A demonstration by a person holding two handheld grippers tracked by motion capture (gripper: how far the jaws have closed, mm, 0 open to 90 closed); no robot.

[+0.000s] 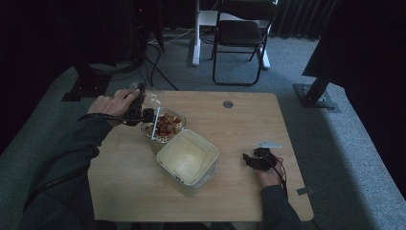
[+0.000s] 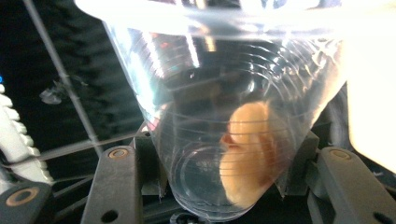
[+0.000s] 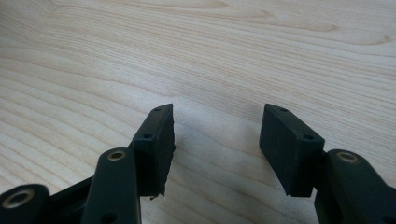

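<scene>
Left gripper is up at the far-left part of the table, its 2 jaws clamped on a clear plastic cup. In the left gripper view the cup's base sits down between the jaws and its wide rim flares away toward the top of the frame, so the long axis runs straight out along the jaws. 1 pale, orange-tinged piece of food rests inside against the cup wall, near the base. From the high view the cup lies tipped near level, just beside the bowl of red and pale food; which way its rim faces there is hard to read in the dim light.

Just beside the bowl, toward the near edge, stands a white square container, open at the top.

Over on the right, the right gripper rests low on the wood, well apart from the containers. Its 2 jaws stand apart over bare wood grain, gripping nothing.
</scene>
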